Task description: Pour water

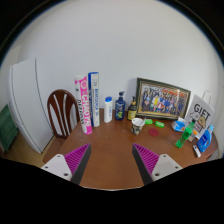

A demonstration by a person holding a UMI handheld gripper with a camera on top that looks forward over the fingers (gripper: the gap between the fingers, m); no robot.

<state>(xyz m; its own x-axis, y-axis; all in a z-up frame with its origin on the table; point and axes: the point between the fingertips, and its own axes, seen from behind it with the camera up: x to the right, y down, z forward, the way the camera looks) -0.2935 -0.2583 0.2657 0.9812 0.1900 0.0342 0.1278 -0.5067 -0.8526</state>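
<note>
My gripper (111, 160) is open and empty, its two fingers with magenta pads (73, 160) held wide apart above a brown wooden table (110, 150). Well beyond the fingers, at the table's far edge by the wall, stand a white bottle (108, 108), a dark bottle with a blue label (120, 105) and a small cup (137, 125). Nothing lies between the fingers.
A pink box (83, 103) and a tall blue-and-white box (94, 96) stand left of the bottles. A framed photo (162, 100) leans on the wall. Green and blue items and a gift box (201, 112) crowd the far right. A wooden chair (62, 110) stands at the left.
</note>
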